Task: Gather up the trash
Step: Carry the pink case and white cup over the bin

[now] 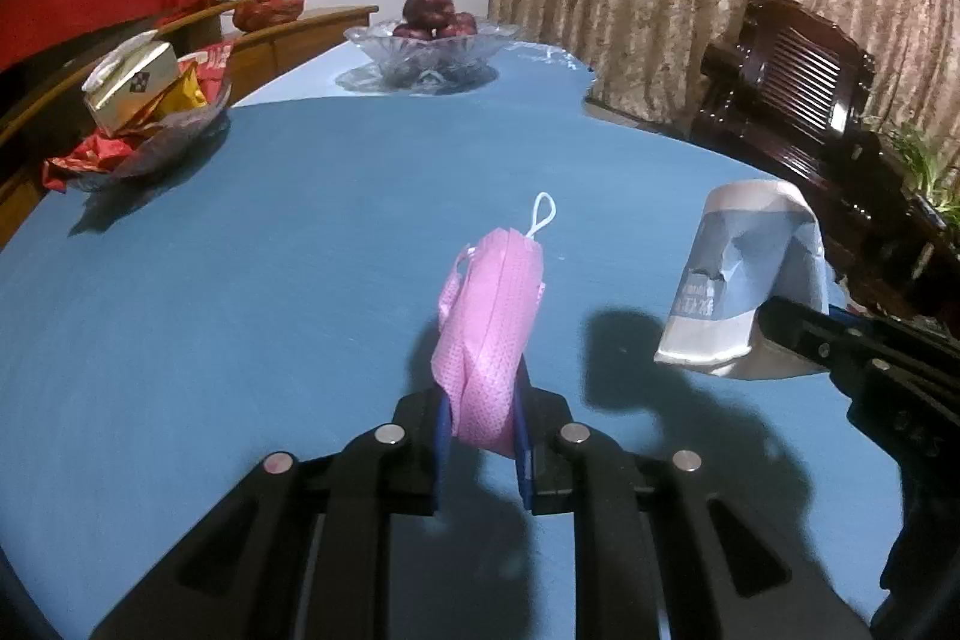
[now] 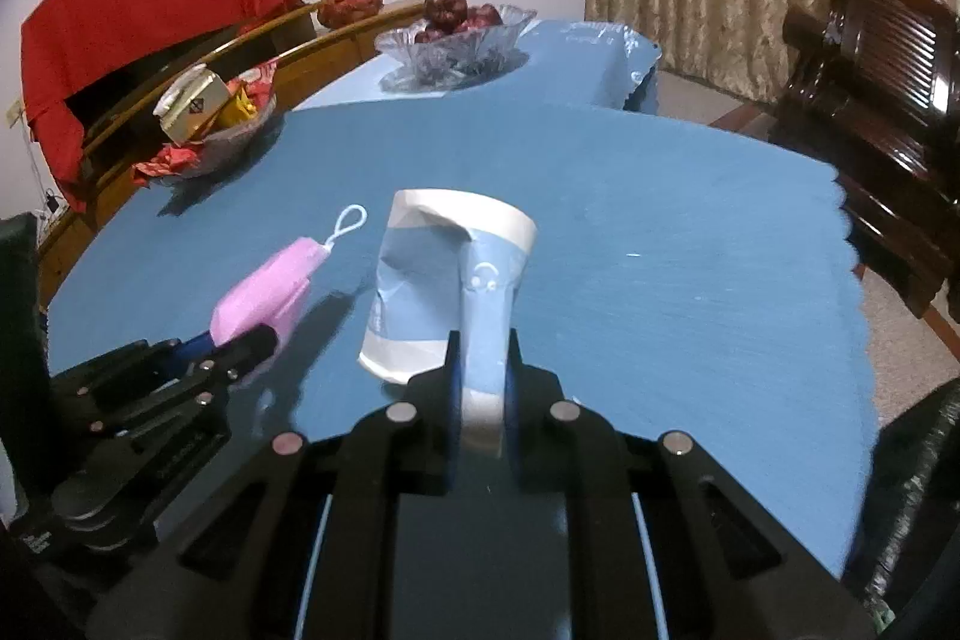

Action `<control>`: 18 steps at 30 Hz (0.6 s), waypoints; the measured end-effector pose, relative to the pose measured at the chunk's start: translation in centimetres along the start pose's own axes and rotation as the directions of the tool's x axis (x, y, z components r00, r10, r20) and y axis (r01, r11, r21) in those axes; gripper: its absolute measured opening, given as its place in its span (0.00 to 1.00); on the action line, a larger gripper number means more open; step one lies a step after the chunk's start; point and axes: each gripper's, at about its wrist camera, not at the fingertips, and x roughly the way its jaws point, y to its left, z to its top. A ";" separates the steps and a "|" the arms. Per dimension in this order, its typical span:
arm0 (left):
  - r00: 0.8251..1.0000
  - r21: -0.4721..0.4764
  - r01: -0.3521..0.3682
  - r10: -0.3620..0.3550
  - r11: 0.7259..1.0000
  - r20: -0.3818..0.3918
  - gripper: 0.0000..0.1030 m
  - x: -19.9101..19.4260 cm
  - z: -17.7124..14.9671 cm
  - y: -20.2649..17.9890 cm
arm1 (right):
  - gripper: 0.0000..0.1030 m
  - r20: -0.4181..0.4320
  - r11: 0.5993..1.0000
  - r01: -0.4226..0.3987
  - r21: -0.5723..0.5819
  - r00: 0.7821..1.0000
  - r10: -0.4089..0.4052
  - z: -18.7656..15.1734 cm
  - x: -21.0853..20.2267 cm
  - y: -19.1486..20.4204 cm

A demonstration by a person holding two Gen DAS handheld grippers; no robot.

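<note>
My left gripper [image 1: 483,421] is shut on a folded pink face mask [image 1: 489,328] with a white ear loop, and holds it above the blue tablecloth [image 1: 270,280]. My right gripper [image 2: 483,388] is shut on the wall of a crushed blue and white paper cup [image 2: 444,280], also held above the cloth. The cup [image 1: 744,280] and the right gripper [image 1: 798,334] show at the right in the left wrist view. The mask [image 2: 270,289] and the left gripper [image 2: 234,340] show at the left in the right wrist view.
A glass bowl of red fruit [image 1: 432,34] stands at the table's far end. A glass dish with a box and snack wrappers [image 1: 144,112] sits at the far left. A dark wooden chair [image 2: 870,88] stands to the right. A black bag [image 2: 918,490] shows at lower right.
</note>
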 end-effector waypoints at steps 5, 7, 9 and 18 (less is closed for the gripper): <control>1.000 -0.004 0.027 -0.027 1.000 0.014 0.17 -2.4 -0.5 -1.6 | 0.11 0.022 1.000 0.006 0.004 1.000 -0.006 -0.9 -3.4 -0.6; 0.999 -0.005 0.036 -0.035 0.999 0.023 0.17 -3.4 -0.6 -2.0 | 0.11 0.030 1.000 0.009 0.005 0.999 -0.010 -1.2 -4.5 -0.7; 0.999 -0.004 0.043 -0.043 0.999 0.033 0.17 -4.4 -0.8 -2.6 | 0.11 0.039 1.000 0.016 0.004 0.999 -0.016 -1.6 -5.9 -1.0; 0.994 0.042 0.086 -0.088 0.995 0.067 0.17 -9.3 -1.6 -6.2 | 0.11 0.089 0.999 0.046 0.007 0.995 -0.047 -3.6 -12.2 -2.5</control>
